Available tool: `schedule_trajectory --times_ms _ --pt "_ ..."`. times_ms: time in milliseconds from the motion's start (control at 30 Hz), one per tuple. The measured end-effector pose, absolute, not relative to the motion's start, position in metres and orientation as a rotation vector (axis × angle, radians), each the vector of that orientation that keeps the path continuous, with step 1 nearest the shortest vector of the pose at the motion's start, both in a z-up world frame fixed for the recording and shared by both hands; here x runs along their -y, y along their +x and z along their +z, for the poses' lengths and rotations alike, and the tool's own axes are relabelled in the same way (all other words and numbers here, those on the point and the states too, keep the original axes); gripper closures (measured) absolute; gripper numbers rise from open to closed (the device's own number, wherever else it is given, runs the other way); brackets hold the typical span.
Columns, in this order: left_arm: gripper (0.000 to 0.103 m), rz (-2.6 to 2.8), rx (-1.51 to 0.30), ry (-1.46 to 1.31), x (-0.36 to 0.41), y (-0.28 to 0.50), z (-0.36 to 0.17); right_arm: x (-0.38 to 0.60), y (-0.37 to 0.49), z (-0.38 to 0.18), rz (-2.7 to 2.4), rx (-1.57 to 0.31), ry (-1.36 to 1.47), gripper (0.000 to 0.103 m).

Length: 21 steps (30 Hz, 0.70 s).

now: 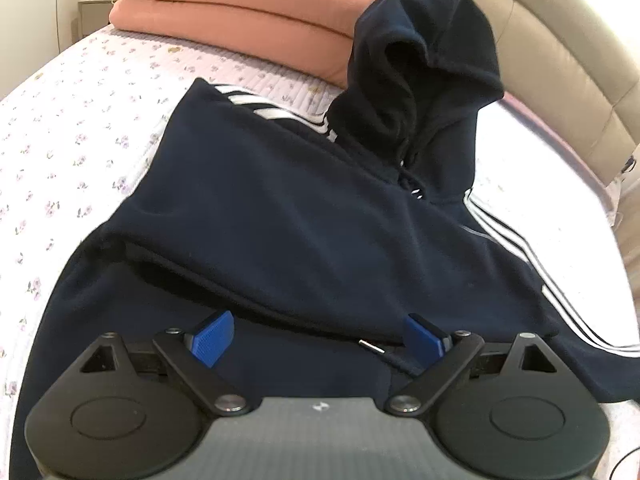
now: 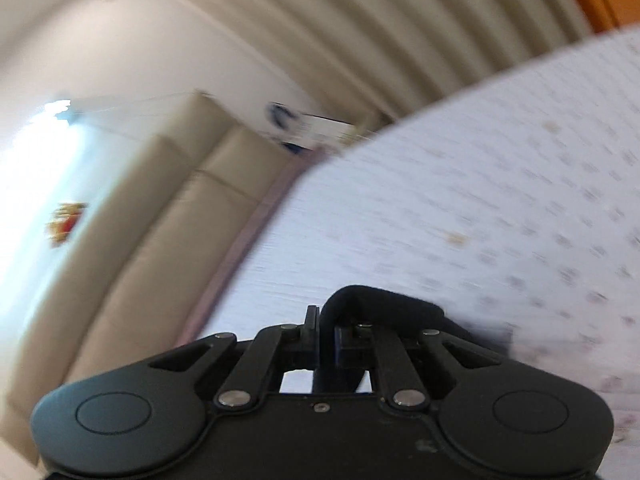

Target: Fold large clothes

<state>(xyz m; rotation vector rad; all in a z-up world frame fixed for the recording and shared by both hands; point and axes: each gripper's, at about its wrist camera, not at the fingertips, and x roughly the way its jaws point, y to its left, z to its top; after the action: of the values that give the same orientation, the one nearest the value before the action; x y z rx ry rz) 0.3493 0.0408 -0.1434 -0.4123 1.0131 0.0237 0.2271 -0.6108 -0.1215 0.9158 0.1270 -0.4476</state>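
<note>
A navy hoodie point(image 1: 280, 208) with white sleeve stripes lies flat on the bed, its sleeves folded in. Its hood point(image 1: 420, 60) stands lifted above the body, and whatever holds it up is hidden in the left wrist view. My left gripper point(image 1: 316, 336) hovers low over the hoodie's lower half. Its blue pads point(image 1: 212, 336) are wide apart with nothing between them, and a drawstring tip point(image 1: 370, 346) lies just ahead. My right gripper point(image 2: 326, 336) is shut on a fold of dark navy fabric point(image 2: 380, 300) that loops over its fingertips. The right wrist view is blurred.
The bed has a floral quilted sheet point(image 1: 80, 120) point(image 2: 480, 200). A folded pink blanket point(image 1: 240, 8) lies at the far end, behind the hood. A beige padded headboard point(image 1: 560, 60) point(image 2: 160, 220) runs along the right side. A nightstand point(image 1: 92, 8) stands at far left.
</note>
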Motion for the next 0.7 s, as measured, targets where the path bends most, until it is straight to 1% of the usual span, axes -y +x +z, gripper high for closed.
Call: schedule_trajectory --times_ms 200,367,533,633,700 --pt "0.009 0.045 -0.998 -0.416 -0.057 0.347 -0.134 0.546 0.247 -0.028 -0.231 0.001 0.78 0.093" --pt "0.009 0.074 -0.984 -0.412 -0.075 0.343 -0.127 0.459 0.273 0.028 -0.03 0.048 0.652 0.093" --pt "0.008 0.085 -0.952 -0.465 -0.098 0.341 -0.12 0.346 0.298 0.037 0.171 0.078 0.515 0.093" --pt "0.008 0.109 -0.937 -0.458 -0.113 0.338 -0.116 0.273 0.314 0.02 0.31 0.048 0.454 0.093" --pt "0.008 0.137 -0.926 -0.441 -0.12 0.335 -0.113 0.226 0.33 -0.001 0.383 -0.011 0.438 0.094"
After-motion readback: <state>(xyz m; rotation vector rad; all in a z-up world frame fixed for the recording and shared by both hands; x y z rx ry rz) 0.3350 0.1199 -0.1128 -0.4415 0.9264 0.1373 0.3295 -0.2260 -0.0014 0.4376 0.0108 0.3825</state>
